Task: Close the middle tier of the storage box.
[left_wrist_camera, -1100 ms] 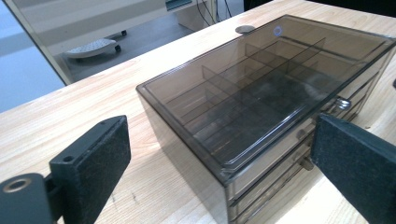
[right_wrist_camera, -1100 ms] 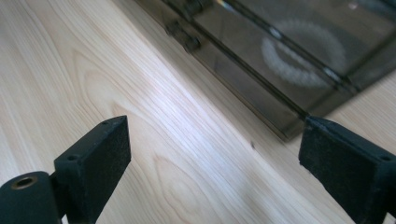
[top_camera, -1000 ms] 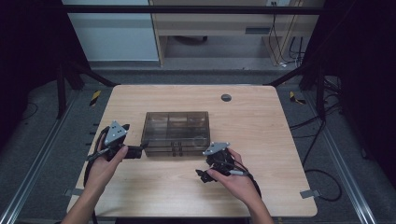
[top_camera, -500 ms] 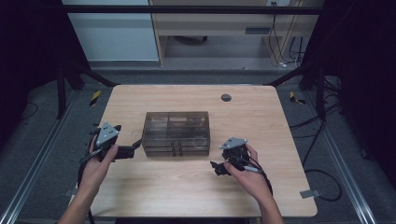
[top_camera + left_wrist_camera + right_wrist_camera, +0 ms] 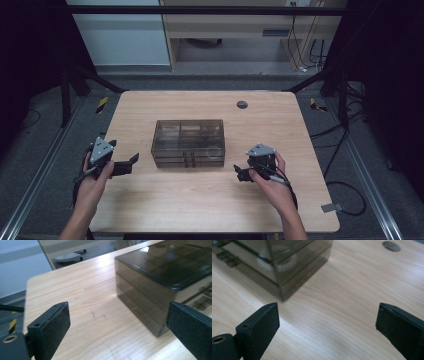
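Smoky drawer box, long axis crosswise, drawer fronts facing person, both hand-held grippers released, empty.

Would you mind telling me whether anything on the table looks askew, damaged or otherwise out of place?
Nothing stands out. The smoky drawer box sits flat and square to the wooden table, its drawers shut, no crack or spill visible. The left gripper and right gripper flank it with open jaws, touching nothing.
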`<state>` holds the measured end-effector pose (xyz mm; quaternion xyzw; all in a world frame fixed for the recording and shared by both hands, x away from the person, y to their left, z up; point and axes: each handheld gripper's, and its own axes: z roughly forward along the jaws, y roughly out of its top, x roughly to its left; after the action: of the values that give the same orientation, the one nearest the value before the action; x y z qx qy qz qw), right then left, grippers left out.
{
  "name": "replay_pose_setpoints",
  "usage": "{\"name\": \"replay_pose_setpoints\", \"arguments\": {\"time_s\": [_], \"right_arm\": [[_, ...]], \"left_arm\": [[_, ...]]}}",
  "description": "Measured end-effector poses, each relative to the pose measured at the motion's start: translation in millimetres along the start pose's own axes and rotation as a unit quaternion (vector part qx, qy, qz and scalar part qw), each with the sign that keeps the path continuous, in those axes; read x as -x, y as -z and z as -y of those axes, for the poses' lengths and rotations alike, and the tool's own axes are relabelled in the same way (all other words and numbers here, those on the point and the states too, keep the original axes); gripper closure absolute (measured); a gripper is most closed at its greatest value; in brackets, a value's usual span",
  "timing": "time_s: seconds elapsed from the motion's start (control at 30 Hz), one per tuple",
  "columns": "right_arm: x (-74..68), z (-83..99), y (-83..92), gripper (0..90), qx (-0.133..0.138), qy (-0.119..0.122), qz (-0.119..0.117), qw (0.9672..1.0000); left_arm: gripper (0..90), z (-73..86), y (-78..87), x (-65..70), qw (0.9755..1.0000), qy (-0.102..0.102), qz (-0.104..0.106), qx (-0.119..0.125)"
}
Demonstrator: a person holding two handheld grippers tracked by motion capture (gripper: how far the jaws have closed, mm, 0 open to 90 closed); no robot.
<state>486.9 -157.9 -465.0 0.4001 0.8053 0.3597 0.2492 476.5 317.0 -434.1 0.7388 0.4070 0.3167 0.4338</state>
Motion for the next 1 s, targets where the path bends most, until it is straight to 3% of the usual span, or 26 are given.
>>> {"name": "replay_pose_setpoints", "arguments": {"time_s": [0.37, 0.73, 1.0], "right_arm": [[22.7, 7.8, 8.7, 5.7, 0.044, -0.034, 0.042, 0.9975], [37.1, 14.7, 12.1, 7.1, 0.062, -0.048, 0.078, 0.9938], [43.5, 20.4, 10.1, 6.7, 0.064, -0.059, 0.084, 0.9926]], "left_arm": [[5.5, 8.0, -1.2, -14.2, 0.9993, -0.003, -0.034, 0.015], [5.1, 13.6, -4.2, -21.6, 0.9990, -0.012, -0.041, 0.013], [4.7, 16.3, -6.4, -25.2, 0.9990, -0.015, -0.040, 0.009]]}}
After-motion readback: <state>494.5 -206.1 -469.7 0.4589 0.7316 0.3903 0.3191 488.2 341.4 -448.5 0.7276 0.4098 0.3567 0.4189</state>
